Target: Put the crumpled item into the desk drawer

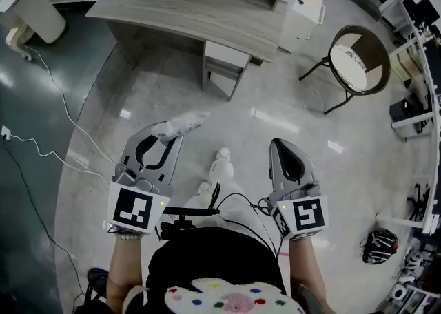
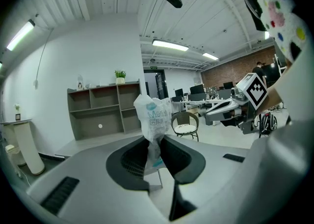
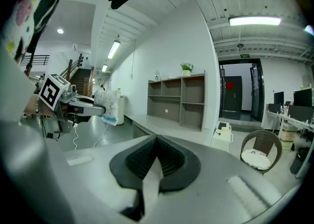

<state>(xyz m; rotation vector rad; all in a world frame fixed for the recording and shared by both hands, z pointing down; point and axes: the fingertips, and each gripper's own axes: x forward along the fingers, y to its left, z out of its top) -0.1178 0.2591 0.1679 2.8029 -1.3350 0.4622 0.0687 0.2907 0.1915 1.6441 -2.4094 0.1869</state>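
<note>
The crumpled item is a white plastic wrapper with blue print. My left gripper is shut on its lower end, and it sticks out past the tips. In the left gripper view the wrapper rises from between the closed pads of the left gripper. My right gripper is shut and empty, held level beside the left one; its pads meet in the right gripper view. The grey wooden desk stands ahead, with its drawer unit under the right end, closed.
A round wicker chair stands at the right. A white cart is beside the desk's right end. White cables trail over the floor at the left. An open shelf unit stands behind the desk.
</note>
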